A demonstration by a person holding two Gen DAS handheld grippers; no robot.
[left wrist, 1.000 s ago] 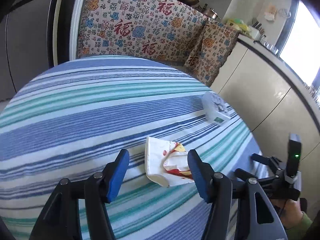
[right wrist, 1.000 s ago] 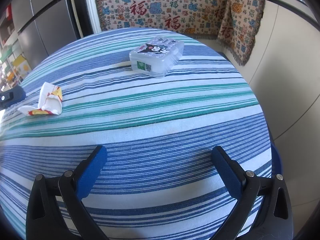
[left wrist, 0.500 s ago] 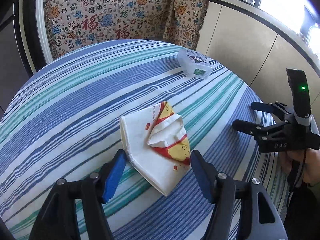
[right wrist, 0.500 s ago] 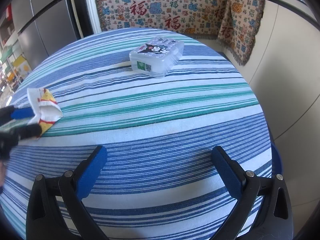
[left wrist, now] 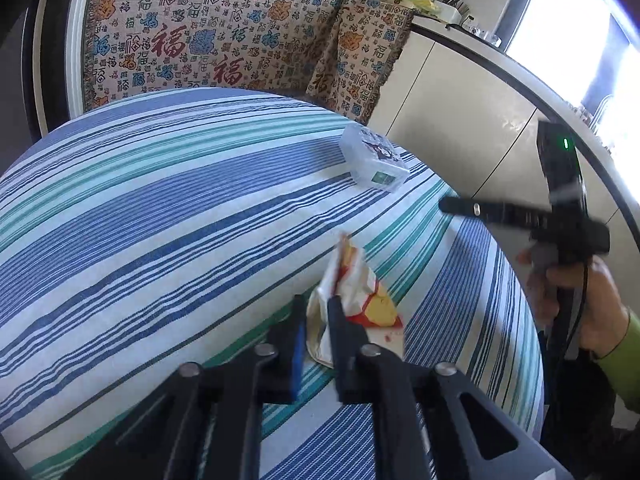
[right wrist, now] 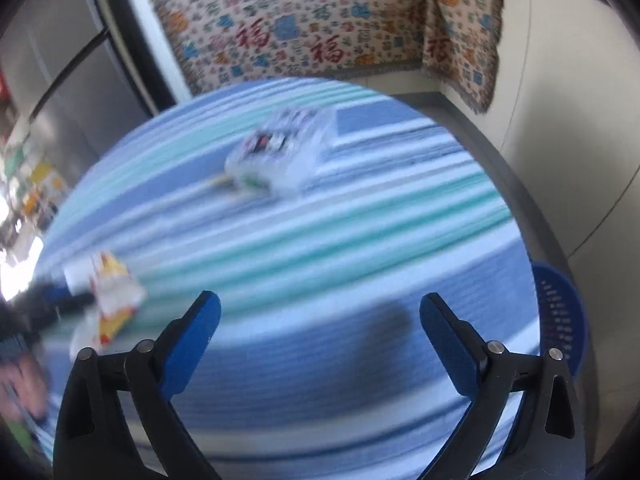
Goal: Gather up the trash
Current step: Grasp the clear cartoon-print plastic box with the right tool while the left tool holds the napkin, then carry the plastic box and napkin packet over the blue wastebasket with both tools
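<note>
A clear plastic box (left wrist: pixel 374 162) with a cartoon label stood shut on the striped tablecloth (left wrist: pixel 160 208); what it held could not be made out. Beyond the table's edge on the right-wrist view's right side, a blue perforated basket (right wrist: pixel 560 316) showed only part of its wall, and its inside was hidden.

The crumpled white, red and yellow wrapper (left wrist: pixel 352 292) lay nearer the cameras than the box, well apart from it. The left gripper (left wrist: pixel 316 320) pointed steeply down at the cloth, and its jaws had just been closing: they stood pinched on the near edge of the wrapper, which rose crumpled between the blue pads.

The right gripper (right wrist: pixel 320 320) hung over the bare cloth, on the near side of the box and well away from it, its jaws spread wide with nothing between them, having eased in only slightly. In the left-wrist view a hand (left wrist: pixel 580 300) with a green sleeve gripped its handle beyond the table's edge. The right-wrist picture was smeared with blur.
</note>
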